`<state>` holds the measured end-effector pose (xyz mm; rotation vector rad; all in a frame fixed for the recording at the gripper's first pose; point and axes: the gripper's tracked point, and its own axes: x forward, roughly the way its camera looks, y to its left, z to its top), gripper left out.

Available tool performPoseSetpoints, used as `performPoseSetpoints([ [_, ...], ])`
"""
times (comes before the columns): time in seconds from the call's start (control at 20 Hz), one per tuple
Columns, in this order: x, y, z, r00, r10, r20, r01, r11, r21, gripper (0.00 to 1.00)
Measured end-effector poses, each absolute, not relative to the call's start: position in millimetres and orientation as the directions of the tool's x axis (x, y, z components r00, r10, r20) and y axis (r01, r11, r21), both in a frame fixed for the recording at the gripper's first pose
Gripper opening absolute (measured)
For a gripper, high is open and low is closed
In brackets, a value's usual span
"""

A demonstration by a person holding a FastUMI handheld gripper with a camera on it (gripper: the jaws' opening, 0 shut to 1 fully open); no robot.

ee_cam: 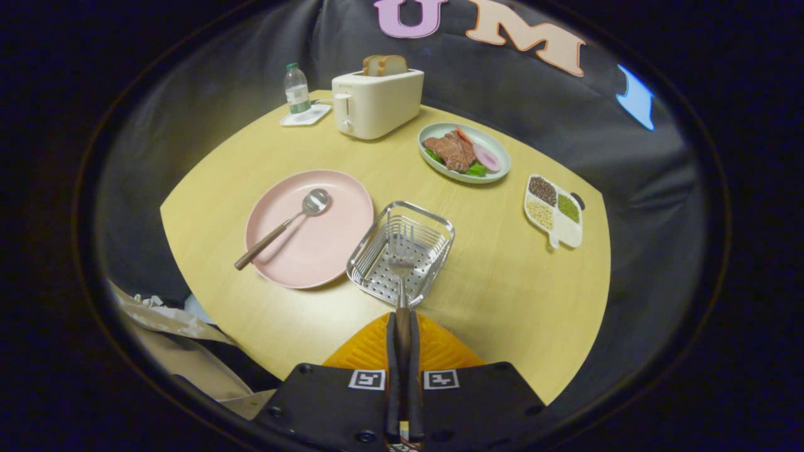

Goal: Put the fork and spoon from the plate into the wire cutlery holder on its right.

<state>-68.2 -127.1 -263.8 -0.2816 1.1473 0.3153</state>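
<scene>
Now, gripper: fingers closed on the fork handle, both pressing it, one each side.
fork: held; long axis runs straight ahead along the fingers, tines forward, head over the holder's near half.
holder: wire basket just ahead of the fingers, right of the plate, nearly touching its rim; open top faces up.
key relation: tines sit over the basket opening, handle trails back over its near rim; whether tines touch the perforated floor, can't tell.
spoon: lies on the plate, ahead-left of the fingers; bowl far-right, handle near-left, its end past the rim.
plate: pink, left of holder.
step, my guess: fork drop in progress, spoon not yet done; roughly halfway.
next need: release over the basket, then swing left to the spoon handle.
risk: fork tipping out over the low near rim.
</scene>
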Motion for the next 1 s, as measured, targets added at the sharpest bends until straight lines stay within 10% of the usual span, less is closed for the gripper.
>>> performPoseSetpoints([
  [1.0,-56,-115,-263,0.213,0.084,-0.973,-0.429,0.903,-0.016,0.10],
])
